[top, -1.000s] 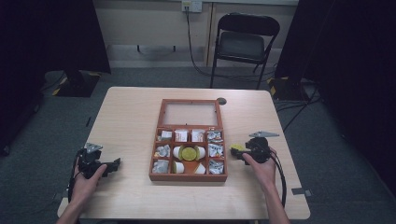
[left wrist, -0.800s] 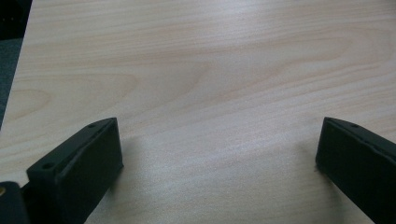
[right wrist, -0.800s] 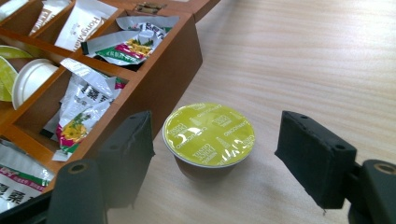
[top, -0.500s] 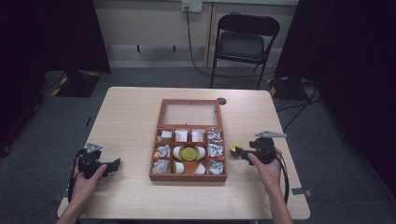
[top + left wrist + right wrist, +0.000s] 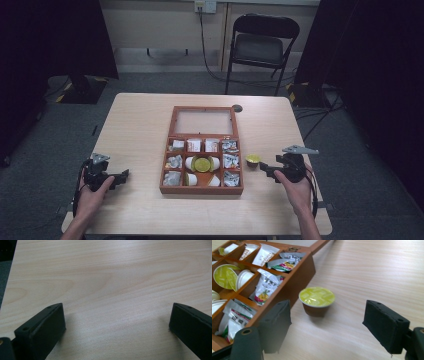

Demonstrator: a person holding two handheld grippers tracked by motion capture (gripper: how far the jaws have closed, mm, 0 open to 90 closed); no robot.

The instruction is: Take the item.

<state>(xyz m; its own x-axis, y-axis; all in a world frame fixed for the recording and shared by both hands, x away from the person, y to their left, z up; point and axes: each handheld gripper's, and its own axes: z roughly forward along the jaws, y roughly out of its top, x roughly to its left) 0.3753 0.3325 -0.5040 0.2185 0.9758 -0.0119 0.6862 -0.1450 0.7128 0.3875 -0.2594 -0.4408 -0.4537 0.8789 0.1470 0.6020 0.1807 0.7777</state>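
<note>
A: Left side first. What's there?

B: Left gripper (image 5: 122,175) sits near the table's (image 5: 140,130) left front corner, jaws wide apart, nothing btwn them, just bare wood. Lots of free tabletop btwn it and the box (image 5: 202,190).

A: The box?

B: Reddish wooden tray w/ compartments, lid laid open flat behind it, middle of the table. Holds foil packets, white pods and one green-lidded pod in the centre. Print on the packets is too small and blurred to read; no brand I can make out.

A: And the loose cup?

B: Small coffee pod (image 5: 317,301), brown body, shiny yellow-green foil lid, round, standing upright on the table. It's just beside the box's right wall, not touching it as far as I can tell. Lid has faint print, unreadable.

A: Right gripper?

B: Right gripper (image 5: 337,322) is right of the pod, pointing at it. Jaws have just been opening; they stand apart w/ nothing btwn the pads. Pod sits clear ahead of the tips.

A: Room on that side?

B: Open wood to the right and front of the pod. Right hand (image 5: 295,190) is near the table's right edge.
</note>
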